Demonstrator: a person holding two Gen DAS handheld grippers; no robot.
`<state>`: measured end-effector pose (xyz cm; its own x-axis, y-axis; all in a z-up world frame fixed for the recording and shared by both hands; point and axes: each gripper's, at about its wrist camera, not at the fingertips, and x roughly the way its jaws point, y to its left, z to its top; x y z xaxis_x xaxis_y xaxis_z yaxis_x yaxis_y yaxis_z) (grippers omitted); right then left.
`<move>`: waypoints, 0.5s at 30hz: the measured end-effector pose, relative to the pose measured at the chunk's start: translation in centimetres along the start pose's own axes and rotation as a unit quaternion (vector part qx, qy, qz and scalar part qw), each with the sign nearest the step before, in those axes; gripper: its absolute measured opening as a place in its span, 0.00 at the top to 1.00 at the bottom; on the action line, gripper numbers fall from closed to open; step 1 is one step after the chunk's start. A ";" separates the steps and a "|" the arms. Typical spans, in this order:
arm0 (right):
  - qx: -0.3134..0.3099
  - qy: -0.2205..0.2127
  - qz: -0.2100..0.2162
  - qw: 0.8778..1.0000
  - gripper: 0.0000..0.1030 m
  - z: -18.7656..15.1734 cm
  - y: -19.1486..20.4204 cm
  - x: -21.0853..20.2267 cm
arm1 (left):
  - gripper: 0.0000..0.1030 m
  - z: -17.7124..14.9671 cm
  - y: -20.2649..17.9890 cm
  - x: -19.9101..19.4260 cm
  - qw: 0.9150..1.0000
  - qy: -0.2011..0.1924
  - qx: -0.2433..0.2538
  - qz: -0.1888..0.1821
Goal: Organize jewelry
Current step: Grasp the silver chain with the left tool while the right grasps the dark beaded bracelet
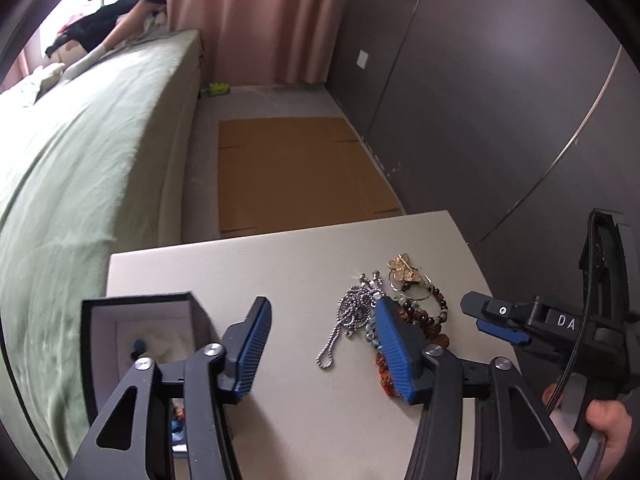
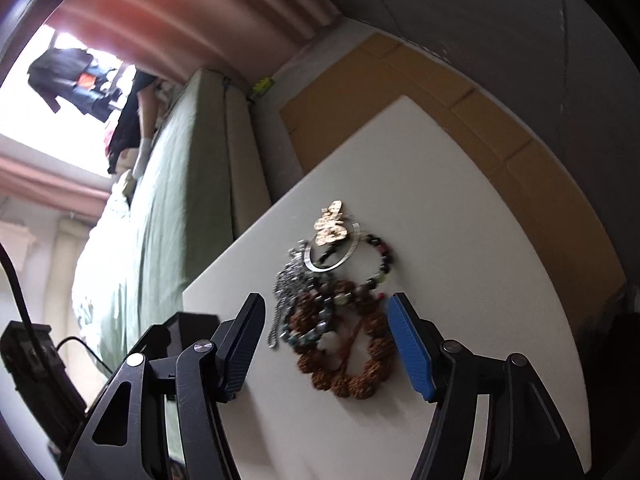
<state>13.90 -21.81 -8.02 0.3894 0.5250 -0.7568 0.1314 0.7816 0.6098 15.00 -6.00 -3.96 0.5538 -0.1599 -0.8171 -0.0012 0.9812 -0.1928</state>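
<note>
Jewelry pile (image 1: 394,312) sits on the white worktop (image 1: 240,276), toward its right side in the left wrist view. In it: silver chain (image 1: 352,312), gold flower brooch (image 1: 404,270), dark bead bracelet (image 1: 434,304), a thin metal hoop (image 2: 332,254), and a chunky brown bead bracelet (image 2: 352,356) seen best from the right wrist camera. Pieces overlap and tangle; exact count unclear.

Black jewelry box (image 1: 140,320) stands open at the worktop's left edge, pale lining inside, a small dark blue item (image 1: 138,346) lying in it. Lower compartment mostly hidden behind the gripper; something orange and blue shows there, can't tell what.

Left gripper (image 1: 324,356) is half open, nothing between the blue pads; its right pad is in front of the pile's edge, contact unclear. Right gripper (image 2: 326,348) is open fairly wide, jaws framing the brown bracelet, not clamped on it. A hand (image 1: 604,424) holds the right gripper's handle.

Green bed (image 1: 80,168) beside the worktop, cardboard (image 1: 296,172) on the floor, another person leaning over the far end of the bed.
</note>
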 end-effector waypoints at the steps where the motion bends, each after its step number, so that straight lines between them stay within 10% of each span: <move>1: 0.004 0.000 -0.003 1.000 0.38 0.0 -0.4 0.2 | 0.53 0.3 -0.2 0.5 1.000 0.007 0.003 0.005; 15: 0.071 0.031 0.005 0.997 0.57 1.4 -3.3 3.9 | 0.66 2.1 -3.6 9.2 0.992 0.111 0.038 0.037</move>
<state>16.23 -22.82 -12.61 0.3339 0.5554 -0.7616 0.2571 0.7236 0.6405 21.88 -10.83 -9.64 0.3569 -0.0991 -0.9289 0.0334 0.9951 -0.0933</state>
